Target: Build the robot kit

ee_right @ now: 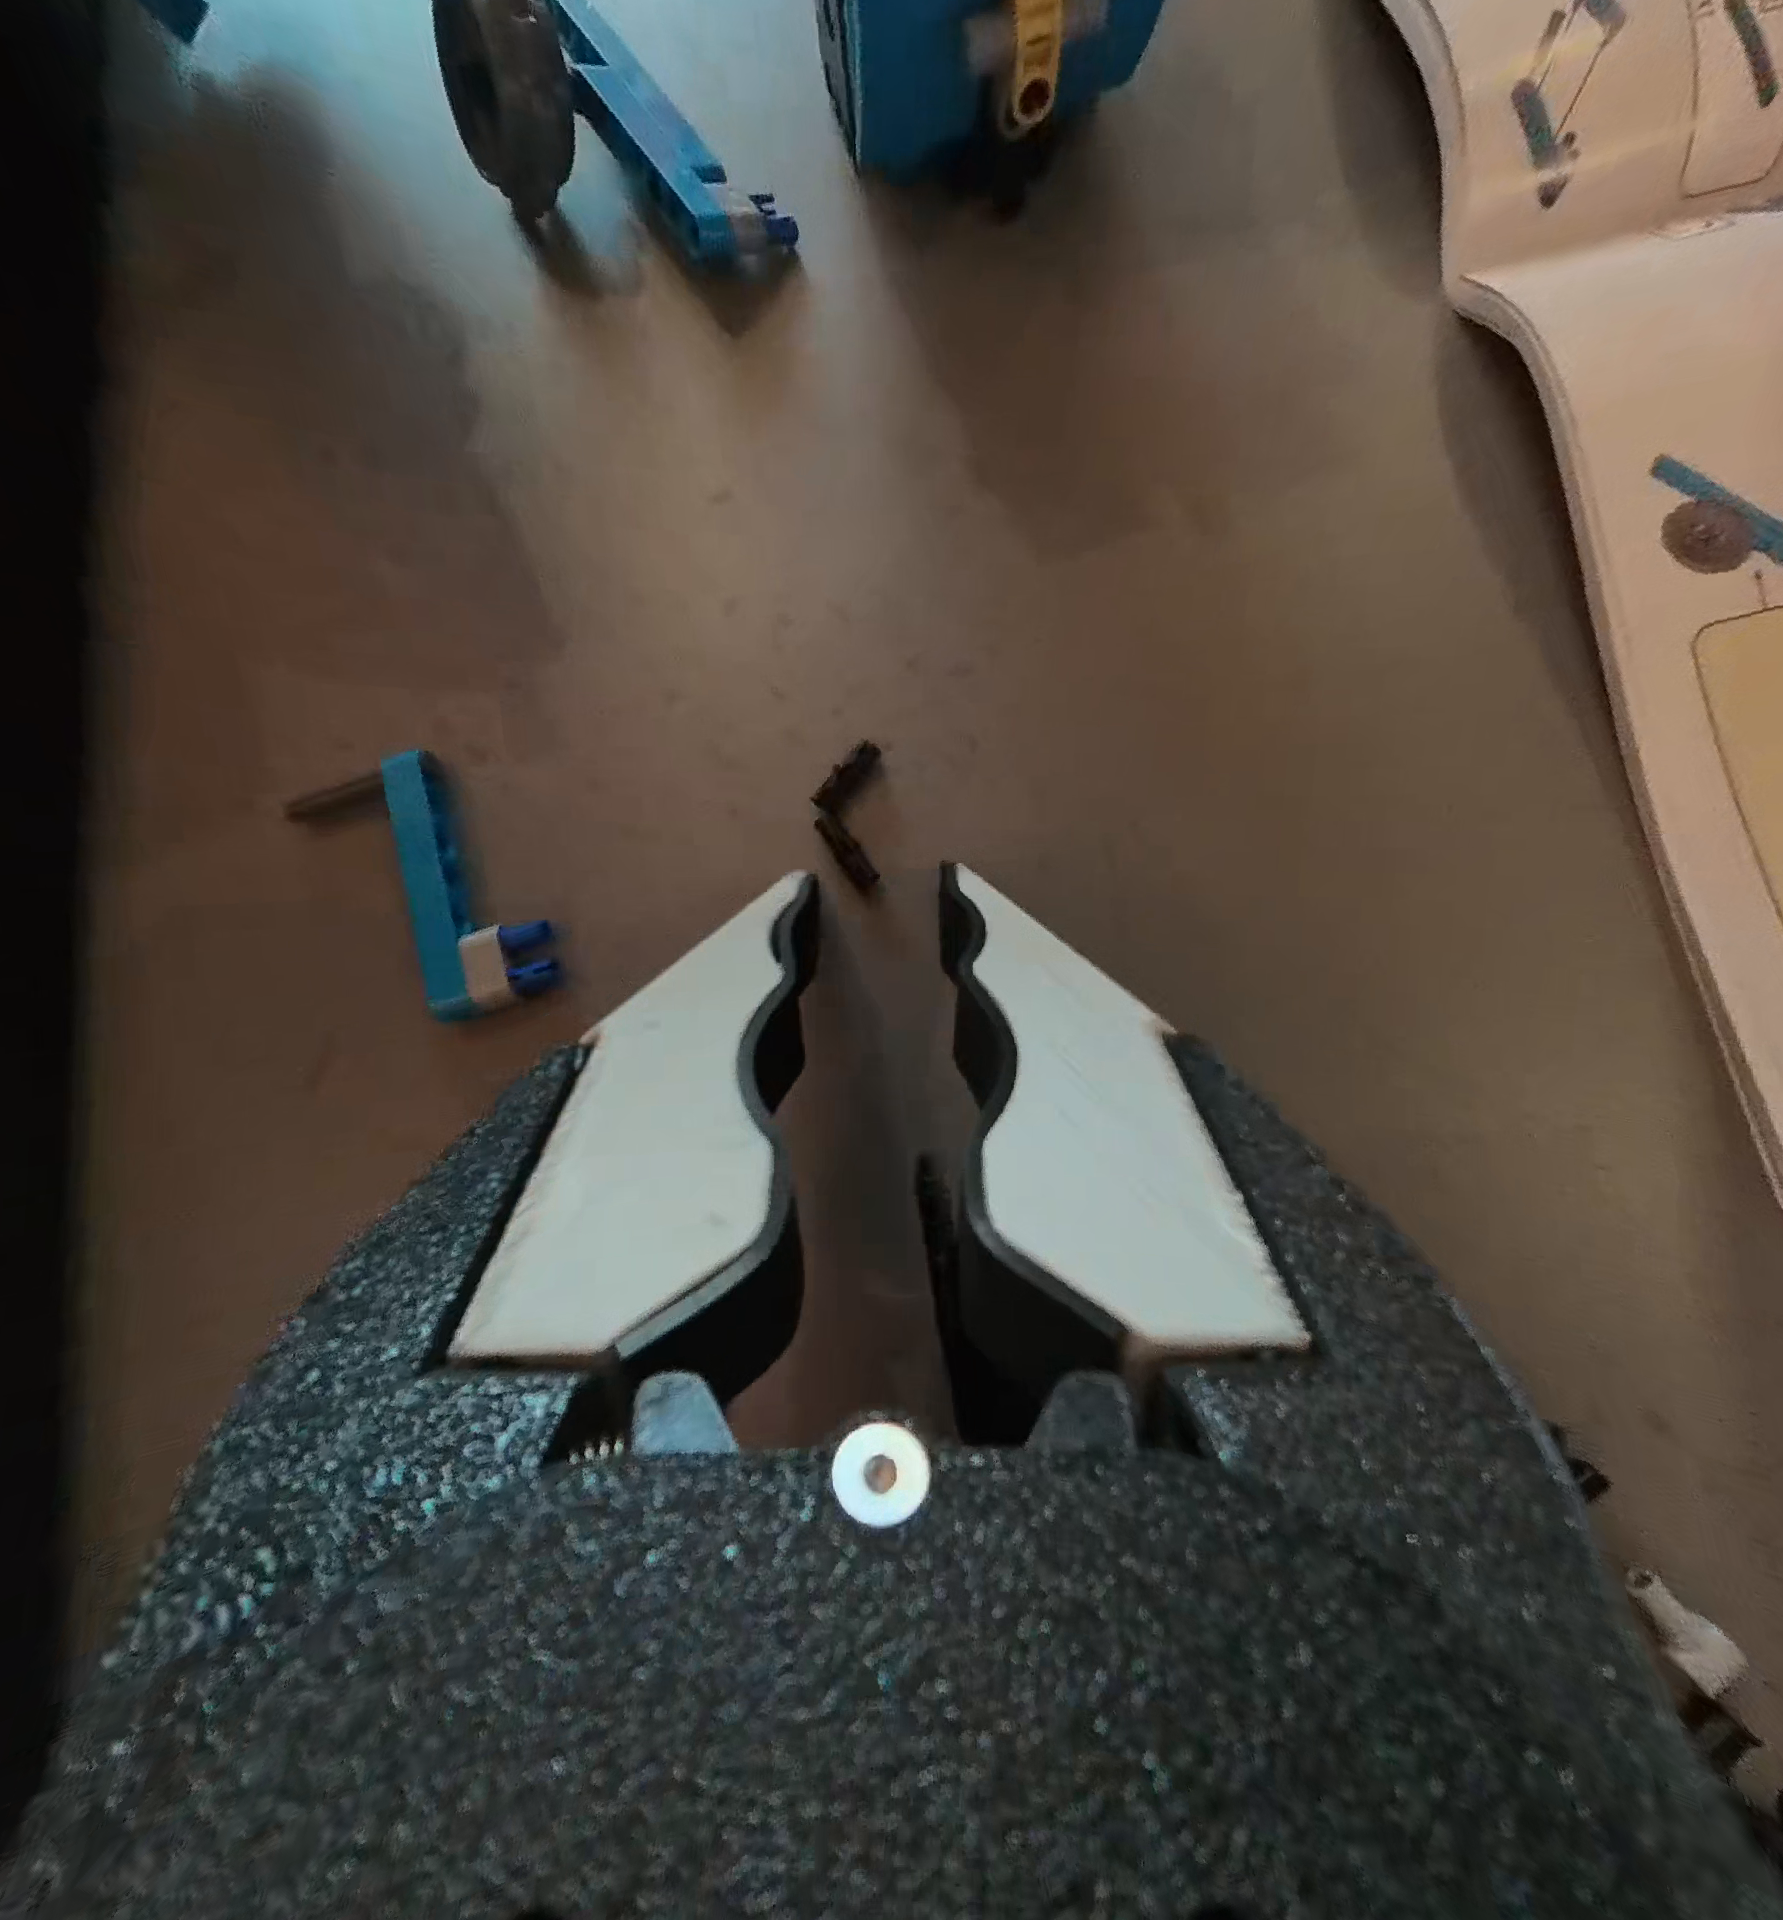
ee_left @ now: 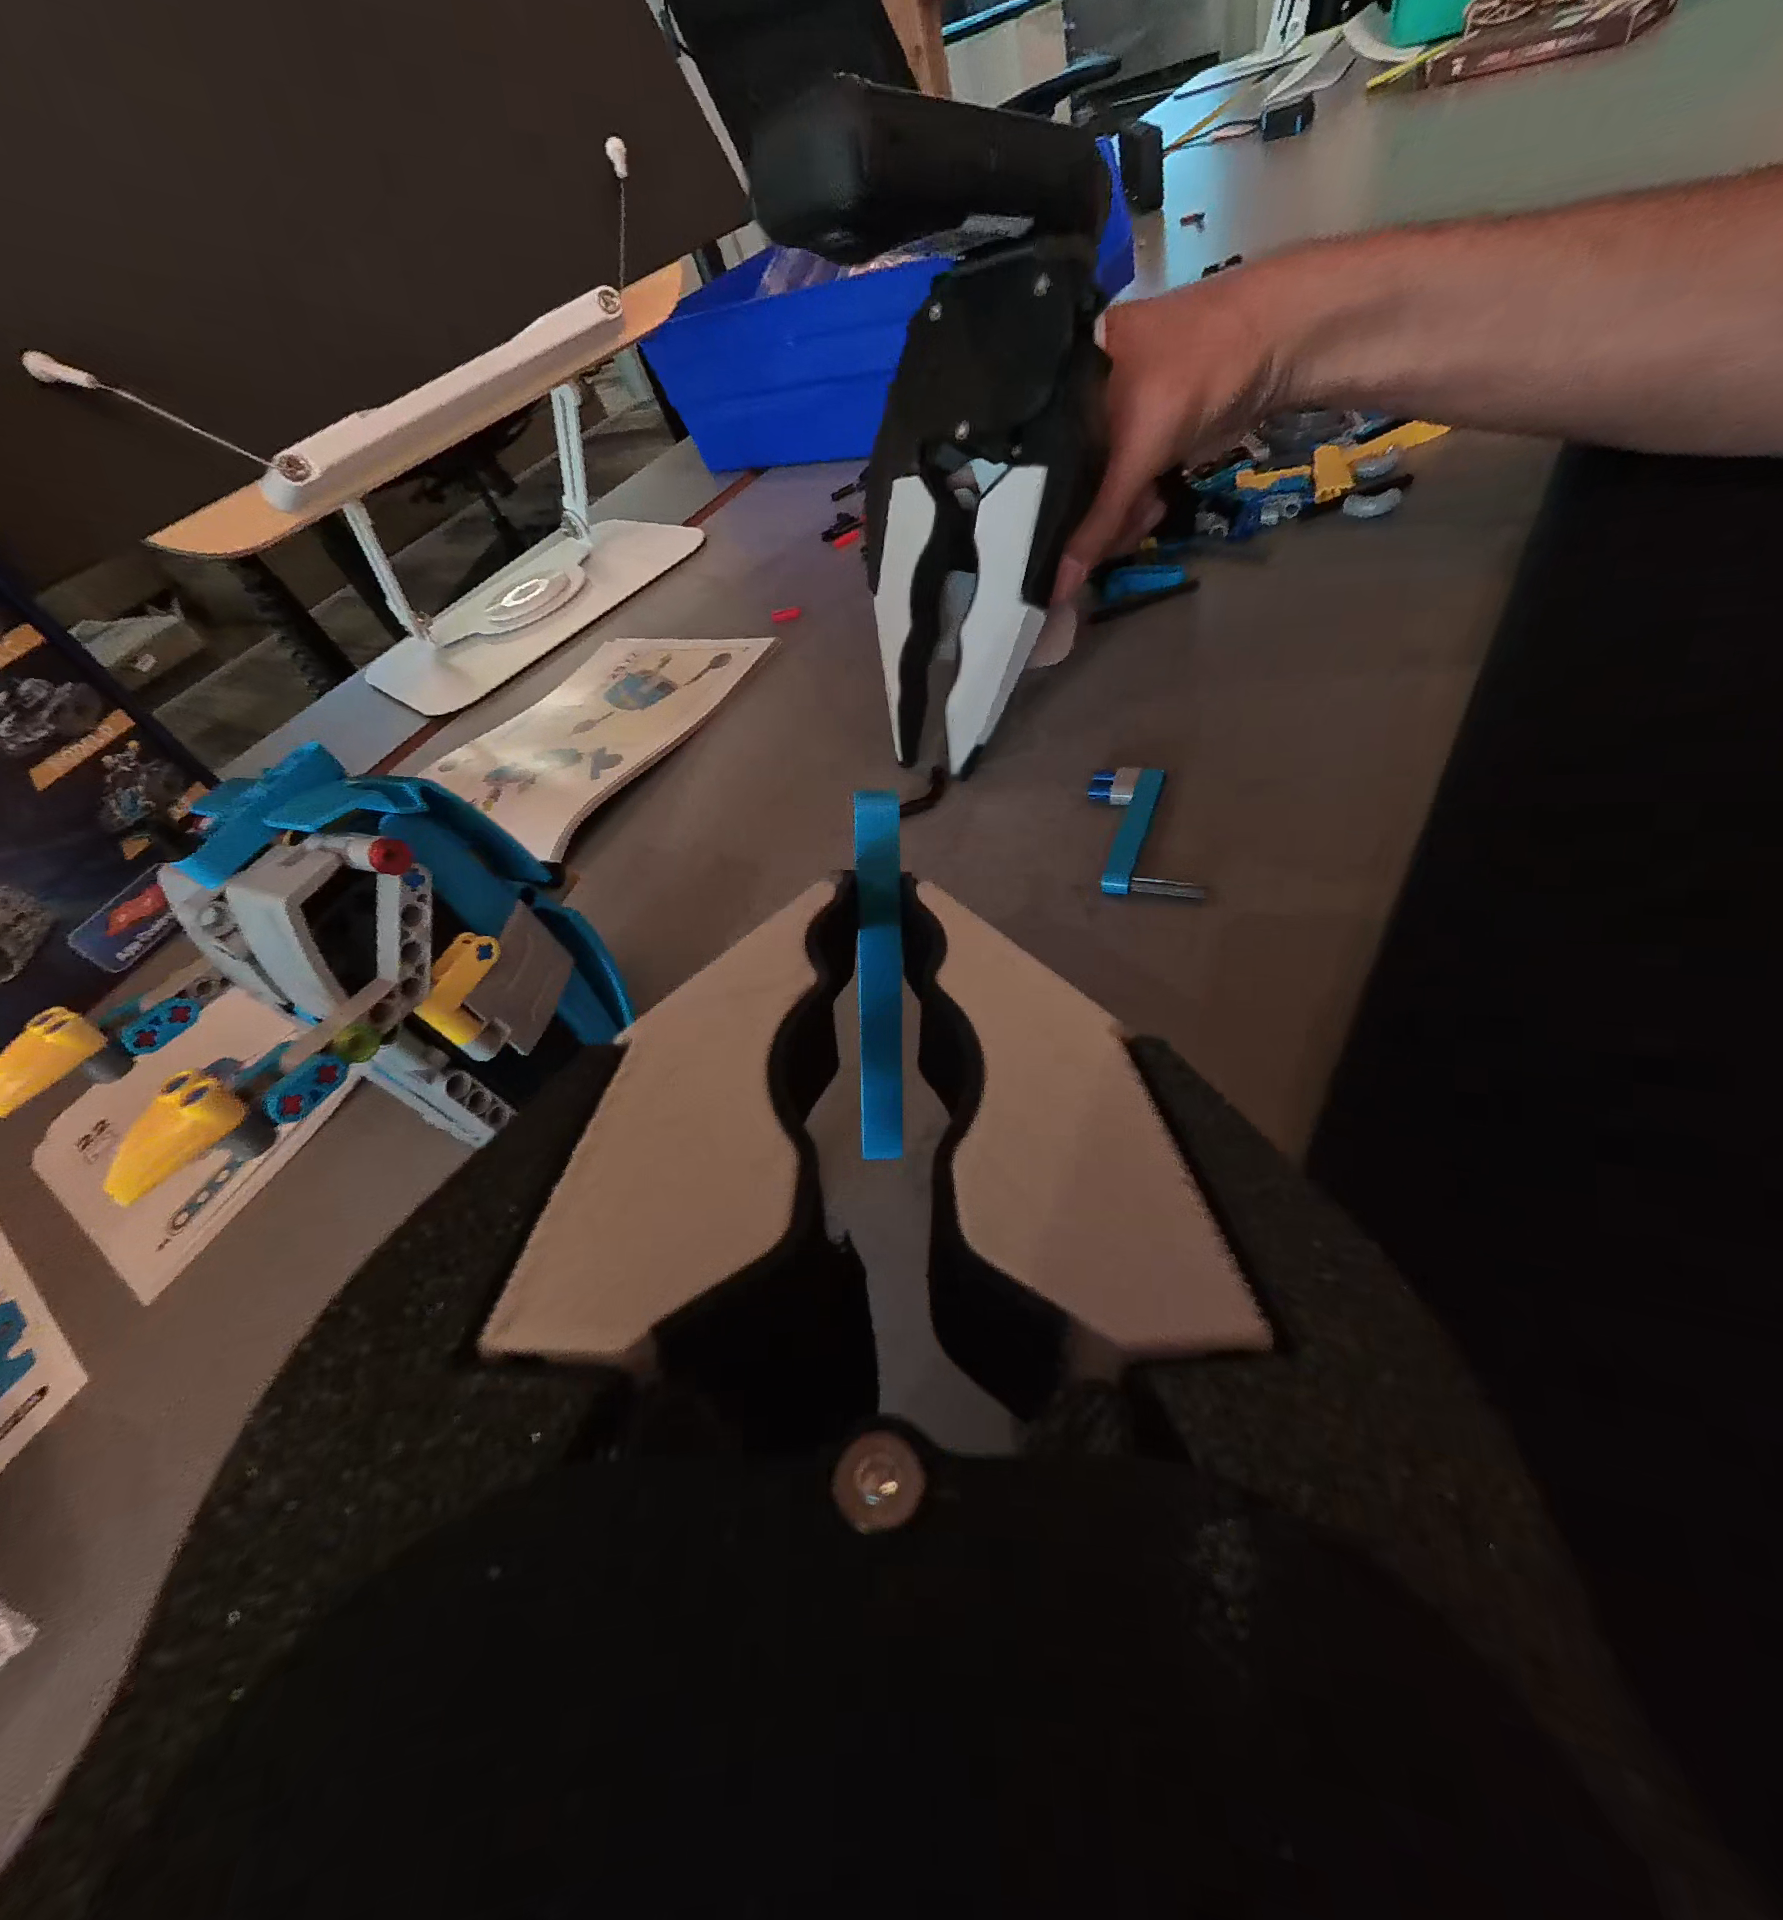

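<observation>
My left gripper (ee_left: 876, 885) is shut on a flat blue beam (ee_left: 879, 997), held on edge between the fingers with its far end sticking out past the tips. My right gripper (ee_right: 879, 873) is open and empty, pointing down at the table. A small black connector piece (ee_right: 847, 816) lies just beyond its tips. In the left wrist view a hand holds the right gripper (ee_left: 934, 764) upright, tips close to the table over the black piece (ee_left: 923, 800). A blue beam with a grey connector and an axle (ee_right: 440, 894) lies beside it and also shows in the left wrist view (ee_left: 1136, 831).
A part-built blue, grey and yellow model (ee_left: 388, 935) stands left of my left gripper. An open instruction booklet (ee_left: 596, 727) lies behind it. A white stand (ee_left: 534, 603), a blue bin (ee_left: 793, 384) and a pile of parts (ee_left: 1302, 488) sit farther back. A wheel on a blue beam (ee_right: 554, 114) shows at the top edge of the right wrist view. My right fingertips sit around 15 centimetres from my left ones.
</observation>
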A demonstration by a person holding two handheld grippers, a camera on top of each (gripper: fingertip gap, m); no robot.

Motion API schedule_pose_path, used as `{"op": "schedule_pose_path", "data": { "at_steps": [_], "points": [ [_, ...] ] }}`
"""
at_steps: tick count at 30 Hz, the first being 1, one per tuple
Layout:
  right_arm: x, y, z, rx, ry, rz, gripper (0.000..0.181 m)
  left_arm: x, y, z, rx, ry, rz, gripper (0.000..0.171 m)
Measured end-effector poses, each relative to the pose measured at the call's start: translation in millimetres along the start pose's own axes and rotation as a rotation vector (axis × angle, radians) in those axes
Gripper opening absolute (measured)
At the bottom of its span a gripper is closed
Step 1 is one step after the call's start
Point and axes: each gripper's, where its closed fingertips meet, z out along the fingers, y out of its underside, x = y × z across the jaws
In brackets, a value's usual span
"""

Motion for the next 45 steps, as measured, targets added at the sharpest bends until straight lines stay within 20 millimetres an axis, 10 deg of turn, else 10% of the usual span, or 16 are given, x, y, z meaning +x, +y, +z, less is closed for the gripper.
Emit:
{"op": "schedule_pose_path", "data": {
  "at_steps": [10,19,28,45],
  "points": [
    [-15,-9,2,0.0,0.006,-0.108,0.004,-4,5,3,-0.022,-0.001,-0.051,0.007],
    [-98,-133,-7,0.504,-0.287,-0.049,0.004,-28,0,6,0.005,-0.121,-0.231,0.007],
    [-99,-142,29,0.477,-0.251,0.028,0.002,-35,-2,8,0.011,-0.2,-0.236,0.007],
    [-96,-151,29,0.525,-0.349,0.244,0.0,-43,-3,8,0.031,-0.244,-0.273,0.007]
  ]
}}
